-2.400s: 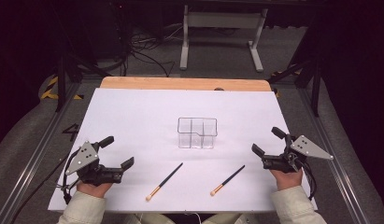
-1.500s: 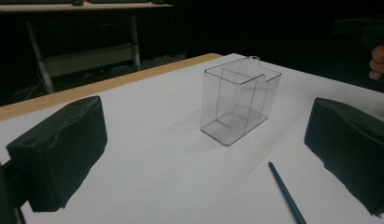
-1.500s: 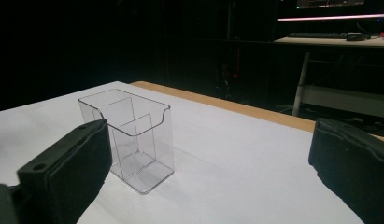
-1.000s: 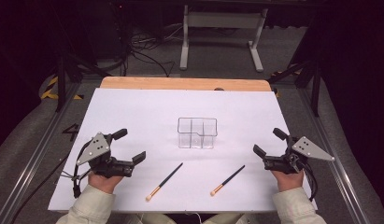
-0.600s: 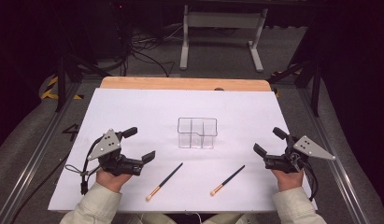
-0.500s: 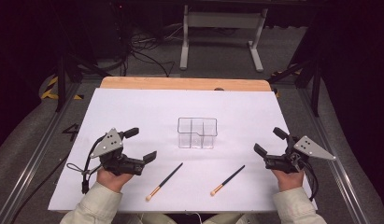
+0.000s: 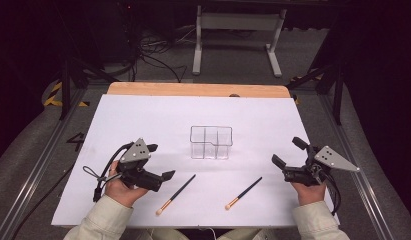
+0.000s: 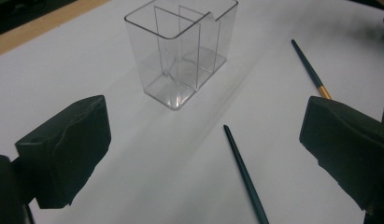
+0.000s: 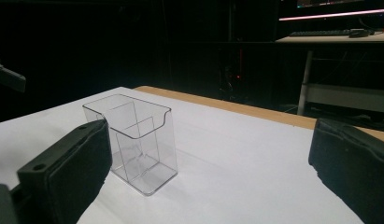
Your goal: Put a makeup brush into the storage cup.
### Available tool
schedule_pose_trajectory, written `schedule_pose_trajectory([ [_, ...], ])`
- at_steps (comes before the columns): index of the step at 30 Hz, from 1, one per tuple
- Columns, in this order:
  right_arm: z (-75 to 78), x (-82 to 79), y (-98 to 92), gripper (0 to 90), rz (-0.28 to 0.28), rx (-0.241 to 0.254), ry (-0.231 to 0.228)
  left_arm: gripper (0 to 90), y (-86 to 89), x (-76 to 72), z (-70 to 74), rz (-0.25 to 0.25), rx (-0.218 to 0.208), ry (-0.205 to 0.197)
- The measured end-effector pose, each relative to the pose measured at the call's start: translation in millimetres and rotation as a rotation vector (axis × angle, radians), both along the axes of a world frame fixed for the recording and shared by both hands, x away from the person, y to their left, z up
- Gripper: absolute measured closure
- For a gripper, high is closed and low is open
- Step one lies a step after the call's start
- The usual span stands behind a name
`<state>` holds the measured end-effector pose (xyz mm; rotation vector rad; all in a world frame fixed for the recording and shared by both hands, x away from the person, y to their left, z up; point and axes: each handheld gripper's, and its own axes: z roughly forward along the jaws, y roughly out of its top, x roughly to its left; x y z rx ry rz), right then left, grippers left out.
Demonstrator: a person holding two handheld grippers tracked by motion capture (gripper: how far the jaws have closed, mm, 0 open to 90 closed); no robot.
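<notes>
A clear plastic box (image 7: 211, 142) with several compartments stands upright and empty in the middle of the white sheet (image 7: 143, 115). Two dark-handled brushes lie in front of it: the left brush (image 7: 176, 194) and the right brush (image 7: 244, 192), both with tan tips toward the person. My left gripper (image 7: 160, 161) is open, just left of the left brush and above the sheet. In the left gripper view the box (image 8: 180, 51) and the near brush (image 8: 243, 172) lie between the wide jaws. My right gripper (image 7: 288, 151) hovers open at the right, facing the box (image 9: 133, 140).
A wooden table edge (image 7: 198, 89) runs along the back of the sheet. Behind it, on the floor, are a metal stand (image 7: 233, 30) and cables (image 7: 153, 50). Metal rails (image 7: 38, 165) flank the table.
My left gripper has moved right and a little forward, closing in on the left brush, still open. The right gripper, box and brushes have not moved.
</notes>
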<state>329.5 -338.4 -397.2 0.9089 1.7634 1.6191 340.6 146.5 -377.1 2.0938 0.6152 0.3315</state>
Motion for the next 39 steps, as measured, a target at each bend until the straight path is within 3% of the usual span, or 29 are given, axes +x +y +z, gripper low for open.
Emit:
schedule_pose_trajectory([
  [4, 0.0, 0.0, 0.0, 0.2, 0.002, -0.002, 0.001, 1.0, -3.0, 1.0, -0.9, -0.004, 0.027, 0.049],
  [6, 0.0, -0.2, -0.4, 0.2, 0.001, -0.003, 0.003, 1.3, -5.0, 2.3, -1.5, -0.012, 0.068, 0.091],
  [7, -0.1, -0.2, -0.6, 0.3, 0.001, -0.004, 0.004, 2.1, -5.0, 2.3, -1.5, -0.012, 0.068, 0.091],
  [8, -0.1, -0.1, -0.6, 0.3, 0.001, -0.003, 0.005, 2.3, -6.4, 3.8, -2.3, -0.035, 0.086, 0.139],
  [11, -0.2, 0.2, -0.9, 0.2, 0.003, -0.007, 0.006, 2.0, -9.5, 4.1, -4.7, -0.04, 0.114, 0.177],
  [18, -0.5, 0.4, -1.3, 0.3, 0.005, -0.008, 0.011, 2.6, -16.5, 3.5, -8.0, -0.071, 0.191, 0.228],
  [22, -0.7, 0.7, -1.6, 0.3, 0.002, -0.011, 0.014, 2.1, -18.0, 5.6, -11.6, -0.1, 0.203, 0.276],
  [27, -0.8, 0.7, -1.6, 0.5, 0.0, -0.016, 0.016, 0.4, -19.8, 5.2, -14.9, -0.115, 0.22, 0.295],
  [31, -0.7, 0.6, -1.2, 1.7, -0.004, -0.024, 0.033, 0.4, -19.1, 6.9, -18.1, -0.118, 0.204, 0.324],
  [39, -0.2, 0.4, -1.4, 2.3, -0.006, -0.031, 0.032, 3.9, -25.9, 4.8, -22.8, -0.099, 0.269, 0.341],
])
